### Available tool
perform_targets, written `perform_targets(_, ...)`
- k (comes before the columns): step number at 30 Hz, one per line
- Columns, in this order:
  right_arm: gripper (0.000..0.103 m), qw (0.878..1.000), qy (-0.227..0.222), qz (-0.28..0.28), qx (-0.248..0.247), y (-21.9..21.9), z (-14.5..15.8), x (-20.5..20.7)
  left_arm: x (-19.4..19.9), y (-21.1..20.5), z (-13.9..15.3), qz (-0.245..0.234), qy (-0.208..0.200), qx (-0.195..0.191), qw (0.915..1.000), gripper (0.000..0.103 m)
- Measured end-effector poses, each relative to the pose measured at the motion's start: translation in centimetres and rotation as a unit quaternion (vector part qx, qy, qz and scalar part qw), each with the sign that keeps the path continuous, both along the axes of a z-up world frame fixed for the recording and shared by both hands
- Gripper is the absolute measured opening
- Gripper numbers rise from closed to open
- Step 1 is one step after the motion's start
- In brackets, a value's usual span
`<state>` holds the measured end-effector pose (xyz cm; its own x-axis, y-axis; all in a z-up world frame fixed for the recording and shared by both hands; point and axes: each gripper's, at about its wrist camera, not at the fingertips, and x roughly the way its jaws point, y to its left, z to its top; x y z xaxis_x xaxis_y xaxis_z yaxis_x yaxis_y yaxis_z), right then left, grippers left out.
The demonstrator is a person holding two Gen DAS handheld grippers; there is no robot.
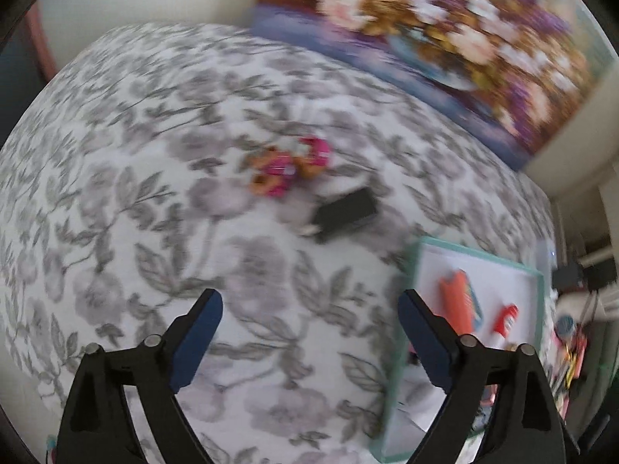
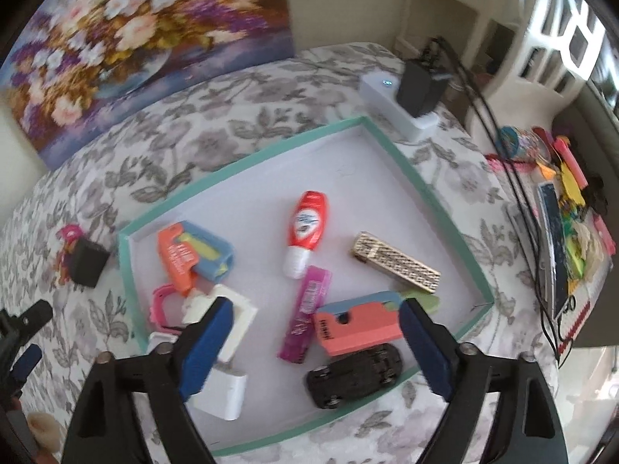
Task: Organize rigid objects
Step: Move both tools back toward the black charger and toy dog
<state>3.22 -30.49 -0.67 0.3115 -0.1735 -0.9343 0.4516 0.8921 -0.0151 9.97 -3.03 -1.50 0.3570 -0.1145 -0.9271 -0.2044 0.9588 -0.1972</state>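
A teal-rimmed white tray [image 2: 421, 189] lies on the floral cloth. In it are a red bottle [image 2: 307, 224], a pink tube [image 2: 307, 311], a gold patterned box [image 2: 398, 263], a black toy car [image 2: 356, 375], orange-and-blue pieces [image 2: 193, 255], a salmon block [image 2: 356, 326] and white blocks [image 2: 228, 324]. My right gripper [image 2: 313, 317] is open and empty above the tray. A black box [image 1: 344, 208] and a pink-and-orange toy [image 1: 288, 168] lie on the cloth left of the tray; they also show in the right wrist view [image 2: 87, 263]. My left gripper [image 1: 309, 305] is open and empty, well short of them.
A flower painting [image 2: 135, 38] leans on the wall behind the table. A white power strip with a black adapter [image 2: 418, 89] sits behind the tray [image 1: 536, 294]. Cables and a pile of colourful stationery [image 2: 568, 212] lie to the right.
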Motion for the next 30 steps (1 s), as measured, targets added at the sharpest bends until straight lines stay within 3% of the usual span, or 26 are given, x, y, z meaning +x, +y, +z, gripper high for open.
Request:
perform_targets(2, 0.101, 1.000, -0.003, 0.012, -0.003, 1.3, 0.1, 0.4, 0.1, 1.3, -0.4, 0.018, 0.006, 0.001, 0.9998, 0.093)
perform_targets(9, 0.103, 0.998, -0.014, 0.060, -0.014, 5.8, 0.7, 1.6, 0.2, 4.4, -0.8, 0.058, 0.008, 0.005, 0.9983, 0.093)
perform_targets(21, 0.103, 0.993, -0.022, 0.115, -0.019, 12.1, 0.8, 3.3, 0.6, 8.9, 0.4, 0.077, -0.012, 0.028, 0.9966, 0.094)
perform_targets(30, 0.103, 0.990, -0.035, 0.139, 0.015, 14.9, 0.4, 5.4, 1.6, 11.2, -0.1, 0.090, -0.012, 0.019, 0.9957, 0.094)
